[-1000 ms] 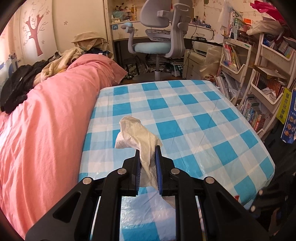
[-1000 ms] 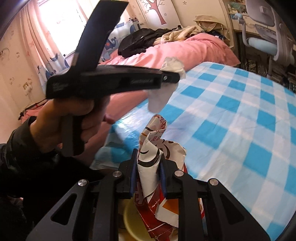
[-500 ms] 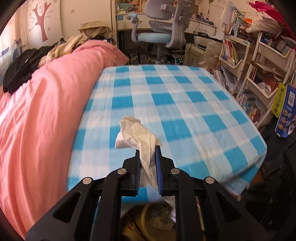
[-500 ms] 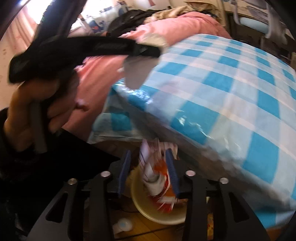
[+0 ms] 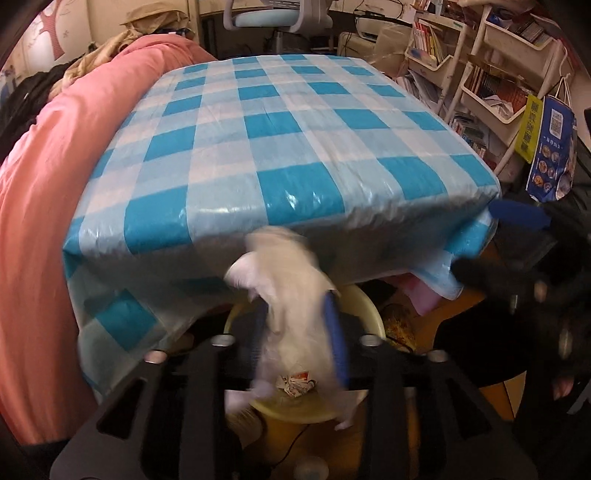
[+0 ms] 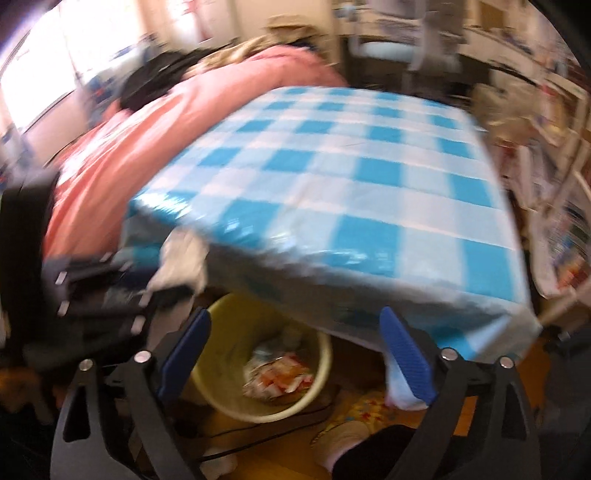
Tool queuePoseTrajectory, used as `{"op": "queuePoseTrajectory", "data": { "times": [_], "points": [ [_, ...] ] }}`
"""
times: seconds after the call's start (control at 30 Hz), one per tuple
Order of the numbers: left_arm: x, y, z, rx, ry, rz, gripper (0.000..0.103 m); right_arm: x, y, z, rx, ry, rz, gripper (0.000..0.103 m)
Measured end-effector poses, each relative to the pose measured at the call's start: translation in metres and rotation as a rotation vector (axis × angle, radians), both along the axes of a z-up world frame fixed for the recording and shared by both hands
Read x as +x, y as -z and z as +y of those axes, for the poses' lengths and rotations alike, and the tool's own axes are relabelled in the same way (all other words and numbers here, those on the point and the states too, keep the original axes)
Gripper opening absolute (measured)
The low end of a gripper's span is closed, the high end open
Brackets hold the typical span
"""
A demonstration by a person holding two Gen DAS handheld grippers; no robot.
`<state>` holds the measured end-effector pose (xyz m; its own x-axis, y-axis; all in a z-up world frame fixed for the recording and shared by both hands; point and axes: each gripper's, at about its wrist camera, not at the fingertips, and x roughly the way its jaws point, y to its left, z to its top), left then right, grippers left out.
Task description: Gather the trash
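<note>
My left gripper [image 5: 299,332] is over a yellow waste bin [image 5: 364,302] on the floor below the table edge. A crumpled white tissue [image 5: 284,291] sits between its blue pads, blurred; the jaws stand wider apart than before. My right gripper [image 6: 295,350] is wide open and empty above the same yellow bin [image 6: 321,369]. A red and white wrapper [image 6: 280,376] lies inside the bin. The left gripper [image 6: 103,288] with the tissue [image 6: 181,262] shows at the left of the right wrist view.
The table with a blue and white checked cloth [image 5: 280,129] overhangs the bin. A pink quilt [image 5: 40,192] lies on the left. Shelves with books [image 5: 491,85] stand on the right. An office chair [image 5: 269,18] is at the far end.
Both grippers dropped below the table edge over the bin. The right gripper opened and the wrapper fell into the bin. The left jaws have widened around the tissue.
</note>
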<state>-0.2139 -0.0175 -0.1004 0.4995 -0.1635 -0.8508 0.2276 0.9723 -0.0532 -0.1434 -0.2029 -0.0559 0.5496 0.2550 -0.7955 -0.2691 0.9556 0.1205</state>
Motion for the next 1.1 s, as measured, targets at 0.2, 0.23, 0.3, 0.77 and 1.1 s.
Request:
{"op": "queuePoseTrajectory", "data": {
  "times": [0.2,0.23,0.3,0.77,1.1],
  "points": [
    [-0.005,-0.017,0.010,-0.004,-0.114,-0.108,0.078,-0.015,-0.003,0.007,-0.154,0.043,-0.093,0.095],
    [-0.006,-0.020,0.012,0.001,-0.137,-0.130,0.081,-0.020,-0.004,0.007,-0.170,0.042,-0.107,0.095],
    [-0.007,-0.026,0.015,0.010,-0.169,-0.164,0.082,-0.022,-0.003,0.011,-0.196,0.043,-0.129,0.095],
    [-0.013,-0.053,0.019,0.041,-0.193,-0.261,0.091,-0.033,-0.004,0.020,-0.198,0.044,-0.164,0.095],
    [-0.019,-0.062,0.016,0.028,-0.187,-0.307,0.096,-0.033,0.000,0.022,-0.192,0.045,-0.146,0.095]
  ]
}}
